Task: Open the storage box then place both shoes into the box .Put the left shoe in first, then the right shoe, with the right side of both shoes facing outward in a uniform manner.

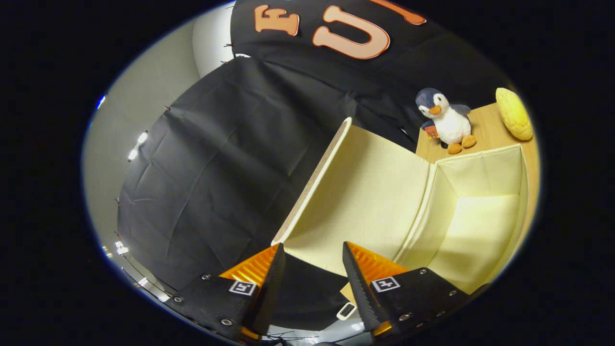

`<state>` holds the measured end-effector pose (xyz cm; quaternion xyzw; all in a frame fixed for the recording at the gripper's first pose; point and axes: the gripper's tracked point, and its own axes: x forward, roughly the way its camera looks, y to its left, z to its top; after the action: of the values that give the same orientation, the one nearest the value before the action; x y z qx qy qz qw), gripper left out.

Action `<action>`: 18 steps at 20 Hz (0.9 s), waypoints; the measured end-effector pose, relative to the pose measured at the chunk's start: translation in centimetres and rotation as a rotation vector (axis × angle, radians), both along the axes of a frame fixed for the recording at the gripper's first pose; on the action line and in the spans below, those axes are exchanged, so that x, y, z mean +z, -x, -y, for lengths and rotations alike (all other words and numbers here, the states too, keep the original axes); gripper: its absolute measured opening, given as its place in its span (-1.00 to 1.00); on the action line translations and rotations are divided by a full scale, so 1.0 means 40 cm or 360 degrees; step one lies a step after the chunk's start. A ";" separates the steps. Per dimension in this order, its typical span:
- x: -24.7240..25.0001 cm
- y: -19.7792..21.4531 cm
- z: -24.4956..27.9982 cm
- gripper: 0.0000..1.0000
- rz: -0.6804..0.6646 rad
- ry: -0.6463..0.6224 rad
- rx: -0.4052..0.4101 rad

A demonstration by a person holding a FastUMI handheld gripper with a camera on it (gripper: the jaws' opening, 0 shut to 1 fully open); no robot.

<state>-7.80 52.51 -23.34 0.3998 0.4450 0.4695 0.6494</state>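
Note:
The cream storage box (485, 173) stands open on a wooden table, and its inside holds nothing. Its lid (365, 192) is swung up and back, with the pale inner face turned toward me. My gripper (312, 247) is open. The lid's free edge lies just ahead of the two fingertips and spans the gap between them. I cannot tell whether either finger touches that edge. The whole scene appears tilted.
A plush penguin (447, 122) sits on the wooden table (485, 127) right behind the box. A yellow rounded object (514, 113) lies beside the penguin. Black cloth hangs behind the lid and beside it.

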 end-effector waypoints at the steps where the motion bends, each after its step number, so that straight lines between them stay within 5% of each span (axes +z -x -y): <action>1: -0.011 0.007 0.006 0.54 0.0010 0.0040 0.0011; 6: -0.072 0.004 0.093 0.88 0.0088 0.0239 -0.0053; 18: -0.202 -0.021 0.482 0.95 0.0254 0.0729 -0.0299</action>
<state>-6.95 33.24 -31.43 0.2437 0.4479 0.3242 0.7968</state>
